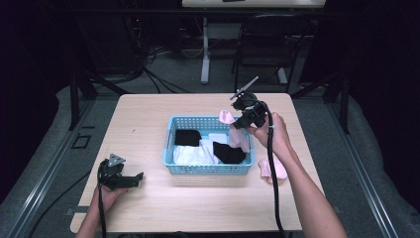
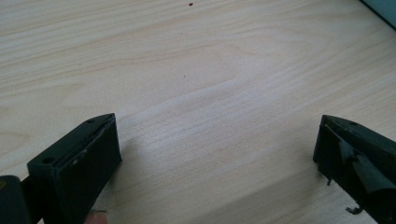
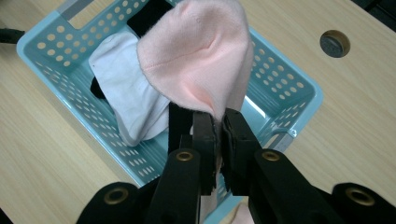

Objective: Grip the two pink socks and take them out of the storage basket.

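The right claw (image 3: 218,140) was clamped tight on a soft pink fabric sock (image 3: 196,56), which hung over the right end of the light-blue perforated plastic basket (image 1: 208,168) holding black and white socks. The step in hand looked like dropping the sock into that basket; next, the jaws would need to part above the pile. The left claw (image 2: 215,154) rested wide and empty on the pale wooden surface (image 2: 196,70), left of the basket.
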Action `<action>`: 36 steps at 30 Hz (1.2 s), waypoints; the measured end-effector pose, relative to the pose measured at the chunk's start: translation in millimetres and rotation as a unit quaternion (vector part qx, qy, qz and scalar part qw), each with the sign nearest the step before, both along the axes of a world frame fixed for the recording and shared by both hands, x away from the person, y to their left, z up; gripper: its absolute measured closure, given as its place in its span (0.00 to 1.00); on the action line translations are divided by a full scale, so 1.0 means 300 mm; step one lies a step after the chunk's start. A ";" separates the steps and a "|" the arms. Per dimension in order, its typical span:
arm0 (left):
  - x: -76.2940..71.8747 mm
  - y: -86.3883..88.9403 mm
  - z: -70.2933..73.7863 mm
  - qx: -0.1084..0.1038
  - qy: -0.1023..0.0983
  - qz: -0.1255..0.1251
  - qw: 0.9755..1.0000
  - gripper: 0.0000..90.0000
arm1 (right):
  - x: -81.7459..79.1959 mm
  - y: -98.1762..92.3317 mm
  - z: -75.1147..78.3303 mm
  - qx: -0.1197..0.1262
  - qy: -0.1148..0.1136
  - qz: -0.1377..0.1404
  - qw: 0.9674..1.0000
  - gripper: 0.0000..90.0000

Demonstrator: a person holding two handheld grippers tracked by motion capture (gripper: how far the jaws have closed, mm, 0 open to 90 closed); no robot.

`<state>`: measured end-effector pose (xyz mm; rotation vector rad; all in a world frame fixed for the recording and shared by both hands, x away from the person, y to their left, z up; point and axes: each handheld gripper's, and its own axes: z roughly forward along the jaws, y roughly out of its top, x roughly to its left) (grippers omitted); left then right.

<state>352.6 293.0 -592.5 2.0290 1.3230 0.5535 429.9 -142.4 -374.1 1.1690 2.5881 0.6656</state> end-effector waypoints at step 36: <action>0.000 0.000 0.000 0.000 0.000 0.000 1.000 0.01 | -0.086 -0.312 0.098 -0.004 -0.041 -0.081 0.996 0.94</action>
